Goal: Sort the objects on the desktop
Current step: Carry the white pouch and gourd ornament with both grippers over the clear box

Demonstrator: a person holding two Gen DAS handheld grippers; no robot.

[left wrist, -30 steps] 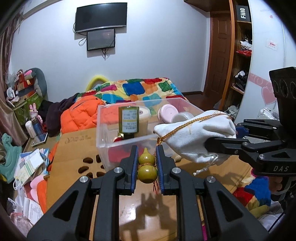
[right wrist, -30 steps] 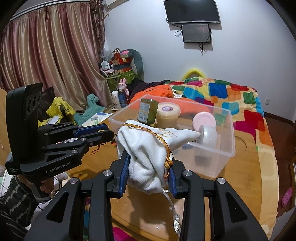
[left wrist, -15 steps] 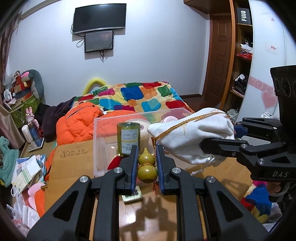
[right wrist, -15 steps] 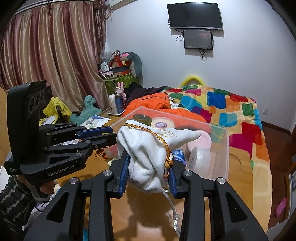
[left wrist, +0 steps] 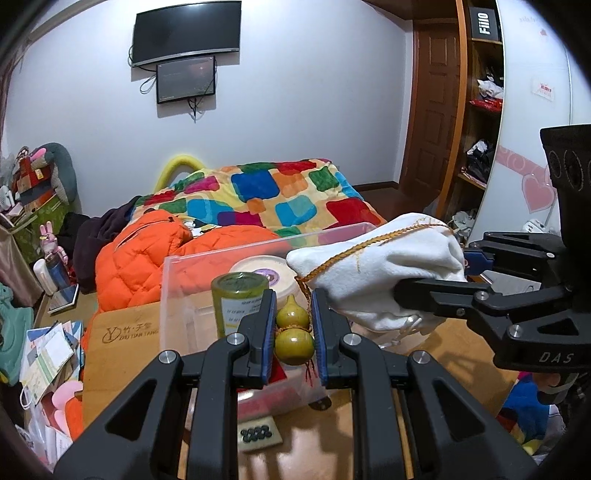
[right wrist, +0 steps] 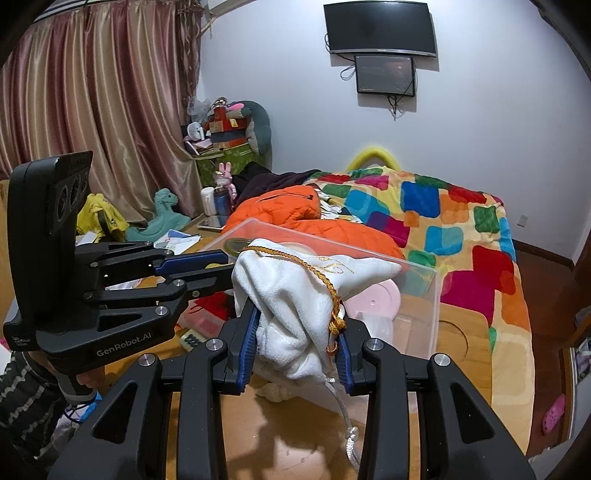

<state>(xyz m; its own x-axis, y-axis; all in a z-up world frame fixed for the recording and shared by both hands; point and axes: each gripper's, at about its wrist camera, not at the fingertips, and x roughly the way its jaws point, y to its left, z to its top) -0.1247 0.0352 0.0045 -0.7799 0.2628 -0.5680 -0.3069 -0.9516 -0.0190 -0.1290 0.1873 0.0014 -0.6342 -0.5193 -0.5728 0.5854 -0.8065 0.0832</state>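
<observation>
Already clamped on the small gourd charm (left wrist: 294, 334) at lower centre, the left hand-held gripper (left wrist: 294, 332) risks snagging its gold cord, tied to the white pouch (right wrist: 295, 295) pinched by the right hand-held gripper (right wrist: 295, 343), on the clear box (left wrist: 173, 295).

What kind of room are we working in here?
Most likely a lived-in bedroom: a bed with a colourful patchwork blanket, a wall-mounted TV and long drawn curtains, with toys and clothes piled about.
</observation>
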